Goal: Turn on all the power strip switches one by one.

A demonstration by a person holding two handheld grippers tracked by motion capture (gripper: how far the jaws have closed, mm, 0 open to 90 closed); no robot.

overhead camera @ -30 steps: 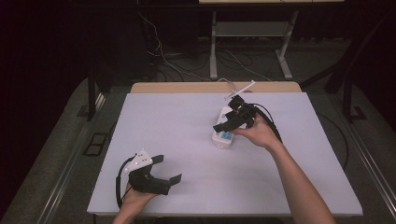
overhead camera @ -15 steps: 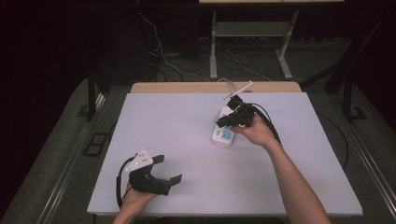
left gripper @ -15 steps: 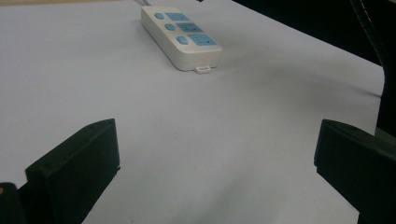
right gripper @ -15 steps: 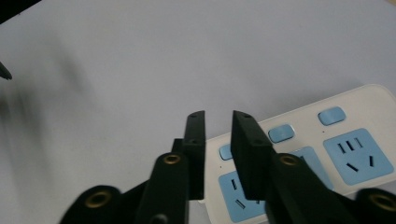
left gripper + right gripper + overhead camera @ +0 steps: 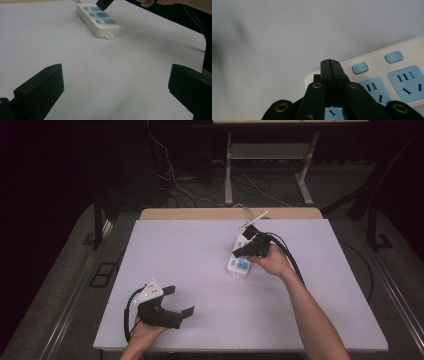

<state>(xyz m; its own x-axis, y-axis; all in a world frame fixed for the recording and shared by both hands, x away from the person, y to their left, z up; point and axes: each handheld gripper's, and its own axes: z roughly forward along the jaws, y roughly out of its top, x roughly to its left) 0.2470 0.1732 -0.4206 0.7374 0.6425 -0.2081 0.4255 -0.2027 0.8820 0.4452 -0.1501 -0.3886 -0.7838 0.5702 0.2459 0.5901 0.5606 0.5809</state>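
Right of centre, high view: power strip (image 5: 239, 261) lying flat on the white counter (image 5: 200, 270), white body, blue sockets and switches.
Right gripper (image 5: 246, 249): poised over the strip's middle, jaws just snapped together, pressed flat against each other with nothing between them; tips over the strip's near end in its own view (image 5: 331, 72).
Left gripper (image 5: 175, 302): lower left of the high view, resting on the counter, well apart from the strip, jaws spread wide and empty.
Left gripper view: strip at upper centre (image 5: 98, 21).

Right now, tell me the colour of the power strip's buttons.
Light blue buttons on a white power strip; the right gripper view shows them best.
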